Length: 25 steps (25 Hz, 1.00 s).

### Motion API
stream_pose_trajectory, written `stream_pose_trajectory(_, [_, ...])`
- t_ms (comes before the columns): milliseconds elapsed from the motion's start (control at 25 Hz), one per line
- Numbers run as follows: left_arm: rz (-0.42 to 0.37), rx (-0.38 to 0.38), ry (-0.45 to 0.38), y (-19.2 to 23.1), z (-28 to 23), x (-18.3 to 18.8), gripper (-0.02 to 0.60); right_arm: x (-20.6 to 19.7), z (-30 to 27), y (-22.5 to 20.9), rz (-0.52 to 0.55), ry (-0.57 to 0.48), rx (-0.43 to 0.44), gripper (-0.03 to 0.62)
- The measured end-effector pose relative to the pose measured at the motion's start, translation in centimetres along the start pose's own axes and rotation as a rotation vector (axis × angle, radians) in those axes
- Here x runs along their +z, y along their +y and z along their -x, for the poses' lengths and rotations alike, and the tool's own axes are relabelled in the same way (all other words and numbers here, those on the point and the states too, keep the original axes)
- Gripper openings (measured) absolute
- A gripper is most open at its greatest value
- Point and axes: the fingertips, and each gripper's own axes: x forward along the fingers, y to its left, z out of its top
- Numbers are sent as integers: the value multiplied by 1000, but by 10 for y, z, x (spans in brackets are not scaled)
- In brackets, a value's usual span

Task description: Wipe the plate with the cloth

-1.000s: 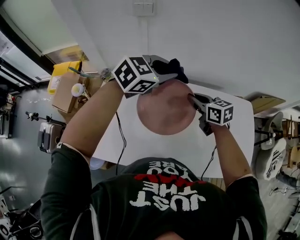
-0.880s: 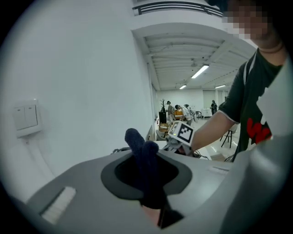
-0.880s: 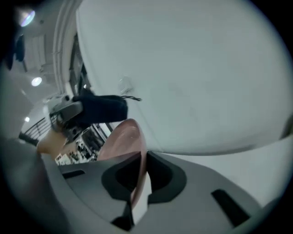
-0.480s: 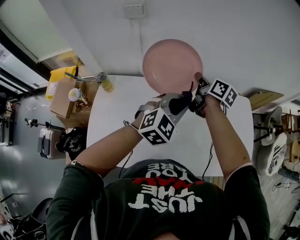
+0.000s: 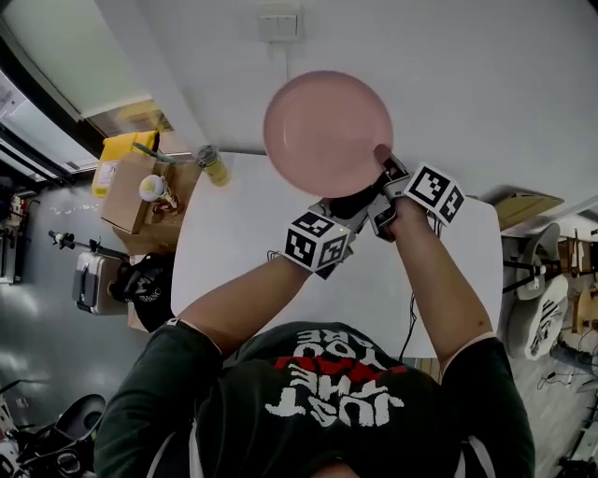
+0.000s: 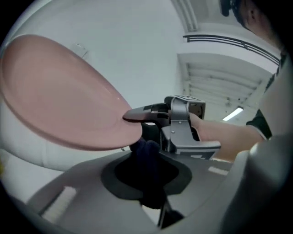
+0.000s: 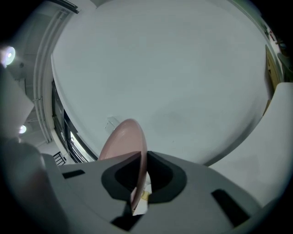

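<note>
In the head view, a round pink plate (image 5: 327, 133) is lifted off the white table (image 5: 234, 252) and tipped up toward the wall. My right gripper (image 5: 385, 170) is shut on its near right rim. In the right gripper view the plate (image 7: 130, 137) runs edge-on between the jaws. A dark cloth (image 5: 357, 200), bunched, sits in my left gripper (image 5: 350, 207), which is shut on it just below the plate's near edge. The left gripper view shows the cloth (image 6: 146, 167) touching the underside of the plate (image 6: 59, 91), beside the right gripper (image 6: 137, 115) on the rim.
A yellow bottle (image 5: 212, 165) stands at the table's far left corner. A cardboard box (image 5: 131, 191) and a yellow bag (image 5: 121, 149) lie beyond the left edge. A wall switch (image 5: 280, 25) is above the plate. Chairs (image 5: 551, 308) stand at the right.
The right gripper has raised the plate off the table and tipped it up toward the wall. The left gripper with the cloth has dropped from the plate's far rim to its near edge.
</note>
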Motion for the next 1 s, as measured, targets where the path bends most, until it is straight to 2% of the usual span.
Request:
stream_pose_trajectory(160, [62, 5, -56, 5, 8, 6, 58, -1, 5, 1, -3, -1, 14, 15])
stream_pose_trajectory(440, [25, -43, -50, -2, 38, 3, 58, 0, 15, -12, -11, 1, 22, 15])
stream_pose_trajectory(640, [31, -56, -63, -5, 74, 1, 58, -4, 26, -29, -27, 30, 41, 15])
stream_pose_trajectory(840, [22, -41, -91, 5, 110, 7, 58, -10, 39, -45, -60, 75, 86, 15])
stream_pose_trajectory(1000, [33, 3, -137, 23, 135, 17, 58, -17, 50, -52, -57, 106, 115, 15])
